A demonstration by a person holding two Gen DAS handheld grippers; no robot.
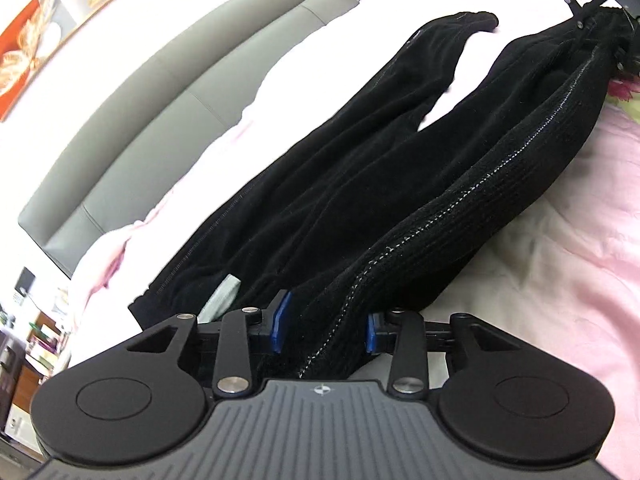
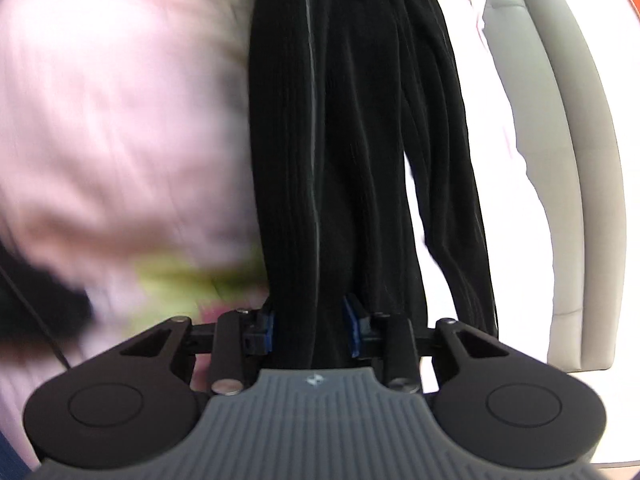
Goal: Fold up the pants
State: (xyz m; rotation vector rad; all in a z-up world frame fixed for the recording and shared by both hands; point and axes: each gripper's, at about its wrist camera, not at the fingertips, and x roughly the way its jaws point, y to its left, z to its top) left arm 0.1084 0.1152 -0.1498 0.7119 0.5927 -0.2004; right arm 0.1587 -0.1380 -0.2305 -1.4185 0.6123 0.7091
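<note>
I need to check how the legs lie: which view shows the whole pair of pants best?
The left wrist view: the black pants stretch from waistband to both leg ends. The right wrist view is blurred and shows only bunched fabric near its claw.

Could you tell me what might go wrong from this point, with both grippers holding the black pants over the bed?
1. The second leg lies loose on the bedding; it may drag or fold crooked.
2. The left gripper and right gripper each pinch thick bunched pants; layers might slip out.
</note>
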